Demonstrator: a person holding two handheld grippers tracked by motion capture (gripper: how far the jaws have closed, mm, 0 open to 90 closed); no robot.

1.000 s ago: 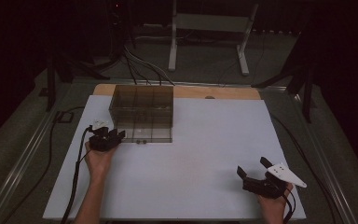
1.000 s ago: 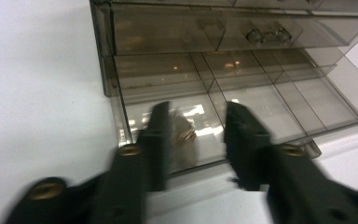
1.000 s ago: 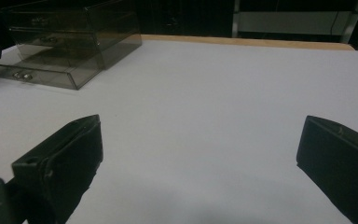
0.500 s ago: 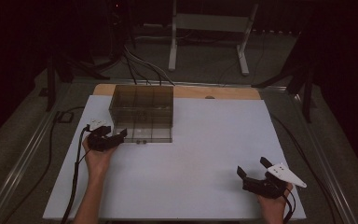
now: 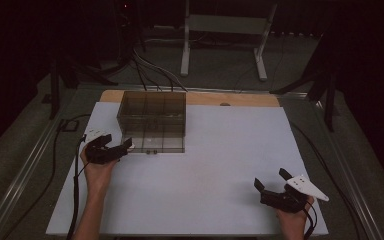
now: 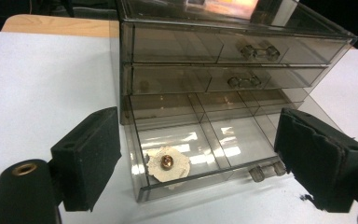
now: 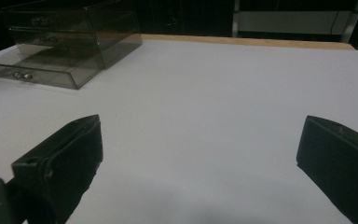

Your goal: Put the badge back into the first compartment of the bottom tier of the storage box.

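A smoked-plastic drawer cabinet (image 5: 153, 121) stands near the far left corner of the white worktop (image 5: 220, 165), its bottom drawer (image 6: 200, 149) pulled out, with a small brass piece on a paper scrap (image 6: 167, 162) in the front left compartment. The cabinet is judged light, rigid, slippery and brittle; the drawer is best taken by its knob (image 6: 266, 171). The left gripper (image 5: 114, 149), jaws just opened wide and empty, is held before the drawer. The right gripper (image 5: 271, 187) rests spread near the near right corner, with bare worktop between.
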